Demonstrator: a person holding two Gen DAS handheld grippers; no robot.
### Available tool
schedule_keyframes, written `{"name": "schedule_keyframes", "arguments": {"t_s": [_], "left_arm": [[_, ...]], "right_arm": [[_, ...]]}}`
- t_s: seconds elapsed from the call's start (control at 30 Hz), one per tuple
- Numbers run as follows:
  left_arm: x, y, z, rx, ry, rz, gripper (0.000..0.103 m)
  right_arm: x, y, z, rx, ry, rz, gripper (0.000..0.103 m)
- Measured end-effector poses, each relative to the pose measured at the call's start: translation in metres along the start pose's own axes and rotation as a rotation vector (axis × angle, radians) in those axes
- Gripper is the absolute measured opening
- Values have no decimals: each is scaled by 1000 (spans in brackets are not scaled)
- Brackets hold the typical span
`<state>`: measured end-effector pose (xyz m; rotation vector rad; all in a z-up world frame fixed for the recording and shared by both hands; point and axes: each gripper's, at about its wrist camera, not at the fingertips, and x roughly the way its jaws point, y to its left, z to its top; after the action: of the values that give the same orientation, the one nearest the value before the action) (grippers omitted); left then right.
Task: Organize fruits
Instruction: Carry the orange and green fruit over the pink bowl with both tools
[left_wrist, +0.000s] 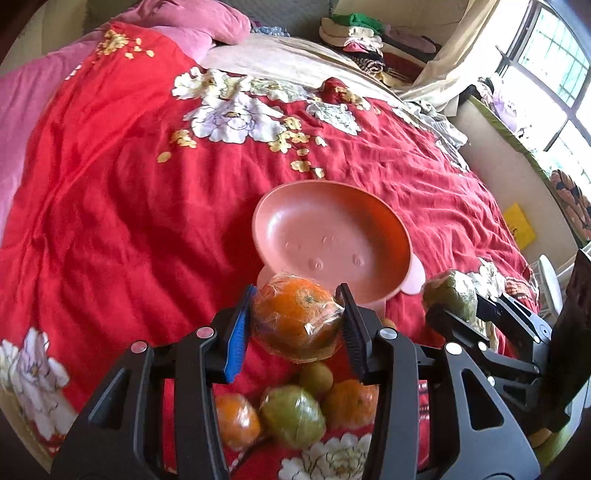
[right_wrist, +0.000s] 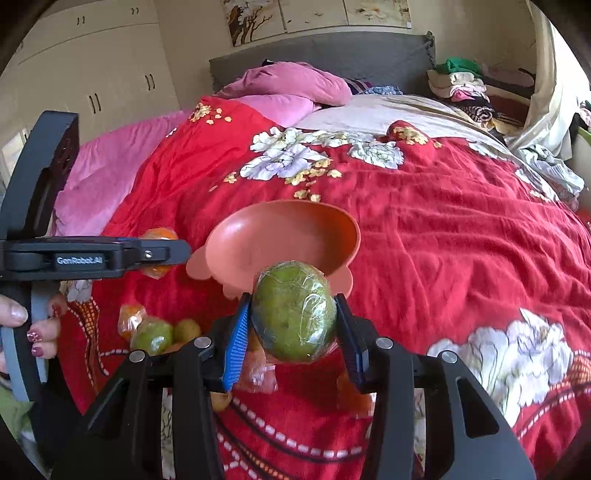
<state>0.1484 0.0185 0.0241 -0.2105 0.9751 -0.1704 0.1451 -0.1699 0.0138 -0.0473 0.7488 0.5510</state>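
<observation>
My left claw (left_wrist: 297, 323) is clamped on a plastic-wrapped orange (left_wrist: 295, 319), its two pads pressing the fruit's sides, spread only as wide as the fruit. I hold it in the air just in front of the near rim of the pink bowl (left_wrist: 332, 236), which sits tilted on the red floral bedspread (left_wrist: 122, 206).

My right claw (right_wrist: 293, 328) is clamped the same way on a wrapped green citrus fruit (right_wrist: 295, 310), pads tight against both sides. It hangs right before the bowl (right_wrist: 280, 236) in the right wrist view, covering part of the near rim; I cannot tell whether fruit and rim touch. From the left wrist camera I see that same green fruit (left_wrist: 450, 297) in the right claw (left_wrist: 456, 304) just right of the bowl.

Below my left claw, the rest of the fruit lies on the bedspread in a tight cluster: a wrapped orange (left_wrist: 236, 419), a wrapped green fruit (left_wrist: 293, 415), another orange (left_wrist: 351, 402) and a small yellow-green fruit (left_wrist: 316, 378) behind them, all touching or nearly so.

In the right wrist view, the left claw (right_wrist: 162, 253) reaches in from the left edge with the orange (right_wrist: 159, 254) partly hidden behind its arm, and a hand (right_wrist: 35, 325) with painted nails grips its handle. The bowl holds nothing I can see.
</observation>
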Motion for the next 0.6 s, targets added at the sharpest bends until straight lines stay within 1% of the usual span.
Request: {"name": "schedule_keyframes", "arguments": {"t_s": [0.33,0.6], "left_arm": [[29,-4,33,9,34,-3,36],[52,-4,49,10,65,3,36]], "right_arm": [[24,1,20,-40,10,6,42],[44,3,27,-70,37,16,42]]}}
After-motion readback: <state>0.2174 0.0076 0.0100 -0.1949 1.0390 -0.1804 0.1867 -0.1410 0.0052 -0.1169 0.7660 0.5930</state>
